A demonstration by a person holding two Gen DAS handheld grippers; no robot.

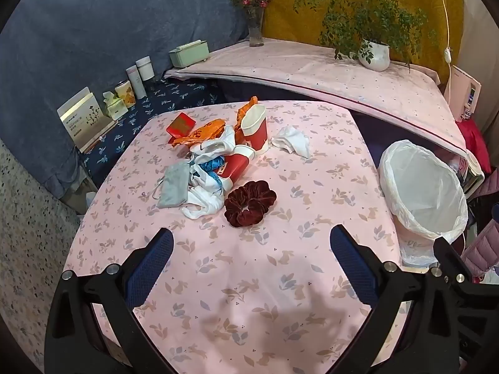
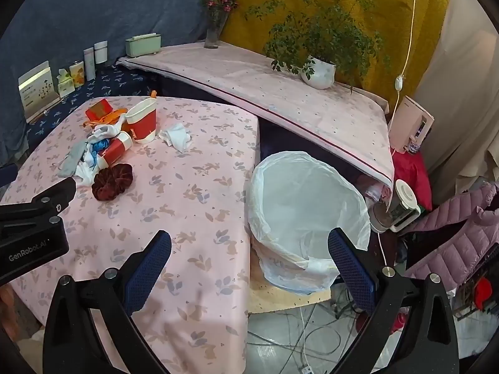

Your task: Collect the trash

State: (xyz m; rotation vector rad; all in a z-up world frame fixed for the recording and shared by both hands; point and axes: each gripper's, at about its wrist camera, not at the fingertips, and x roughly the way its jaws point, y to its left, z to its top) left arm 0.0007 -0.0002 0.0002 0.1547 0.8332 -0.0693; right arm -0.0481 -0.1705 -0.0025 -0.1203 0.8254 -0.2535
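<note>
Matt printed cotton-like cloth over the table (image 1: 249,280). Thin, translucent, crinkled plastic liner in the bin (image 2: 299,205). Plush dark-red velvet scrunchie (image 1: 250,202). Glossy red-and-white paper cups (image 1: 256,129). Crumpled white tissue (image 1: 291,145). Textured blue pads (image 1: 149,268) on matt black plastic fingers, with polished metal screws.

Left gripper (image 1: 251,268), right gripper (image 2: 249,269): black frames, blue textured finger pads (image 1: 149,268), silver screws; white "GenRobot.AI" lettering on left gripper's body.
</note>
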